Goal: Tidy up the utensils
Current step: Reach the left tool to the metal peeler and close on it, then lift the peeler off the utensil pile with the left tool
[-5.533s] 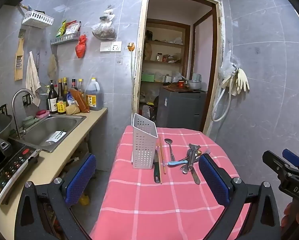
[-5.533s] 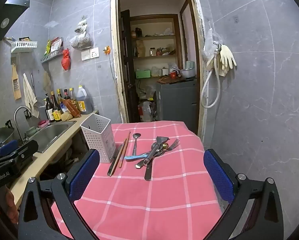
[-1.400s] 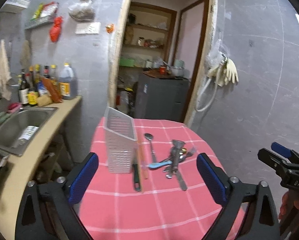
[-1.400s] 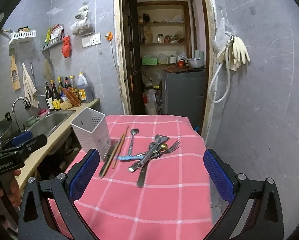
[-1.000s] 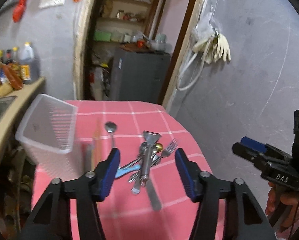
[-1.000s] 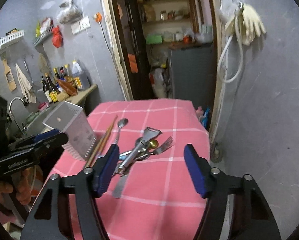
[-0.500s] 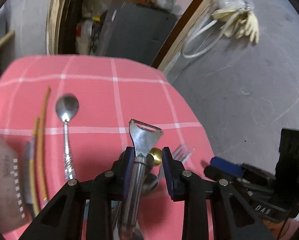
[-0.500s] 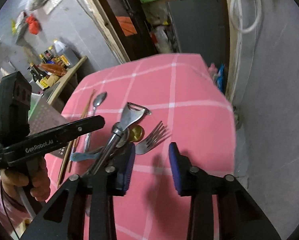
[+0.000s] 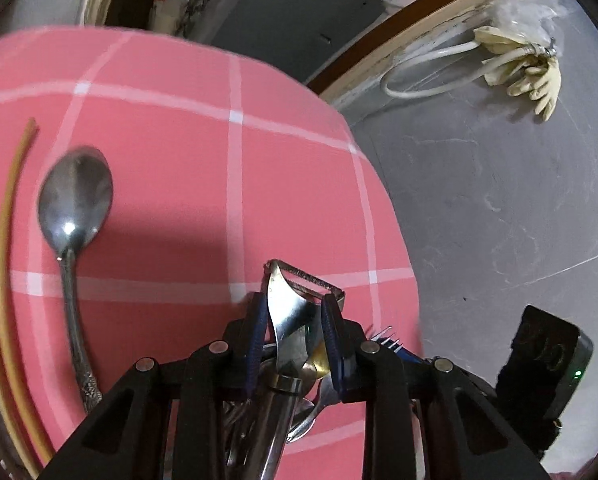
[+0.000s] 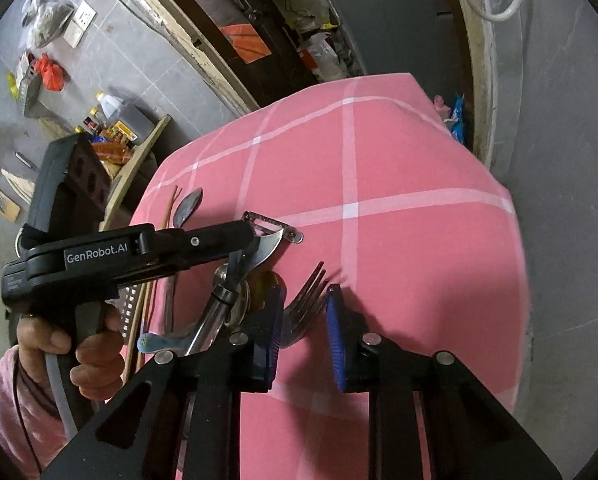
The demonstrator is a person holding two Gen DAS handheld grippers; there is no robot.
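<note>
A steel peeler lies on the utensil pile on the pink checked tablecloth. My left gripper has its blue pads either side of the peeler's head, nearly closed on it; it also shows in the right wrist view. My right gripper is half open around the tines of a fork, not touching them. A spoon and yellow chopsticks lie to the left. A blue-handled utensil lies under the pile.
The perforated white holder shows partly behind my left hand. The table's right edge drops to a grey floor. A kitchen counter with bottles lies far left, a doorway beyond.
Both grippers have dropped close to the pile and narrowed. The left pads have closed in on the peeler's head; the right pads now flank the fork tines.
</note>
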